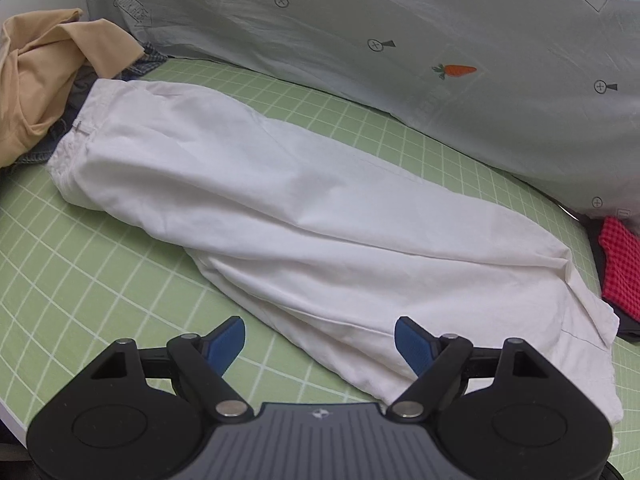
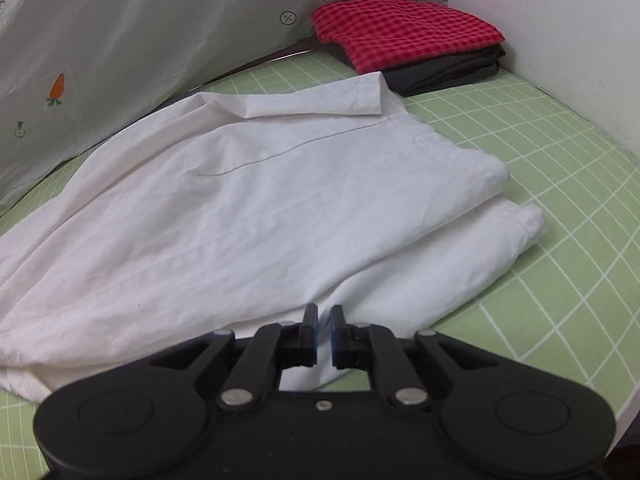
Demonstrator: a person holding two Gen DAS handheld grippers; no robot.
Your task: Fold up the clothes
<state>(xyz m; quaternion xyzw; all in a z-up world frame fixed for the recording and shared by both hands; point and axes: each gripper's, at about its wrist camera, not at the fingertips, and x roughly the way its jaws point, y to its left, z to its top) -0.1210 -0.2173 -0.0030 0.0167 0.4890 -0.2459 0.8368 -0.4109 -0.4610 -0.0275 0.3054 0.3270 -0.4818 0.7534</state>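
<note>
Blue-padded left tongs [image 1: 319,342] were held released, right tongs [image 2: 325,322] clenched on nothing; soft, light white cotton trousers [image 1: 304,216] were best gripped at the hems.

white trousers [image 1: 304,216], green gridded mat [image 1: 100,272], red-checked cloth [image 2: 404,30]

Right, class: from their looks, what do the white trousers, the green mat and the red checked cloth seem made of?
White trousers: thin woven cotton or linen, matte, softly creased with stitched hems.
Green mat: smooth vinyl or rubber cutting mat, apparently; printed white grid.
Red checked cloth: textured woven gingham, probably cotton; puckered surface.
</note>
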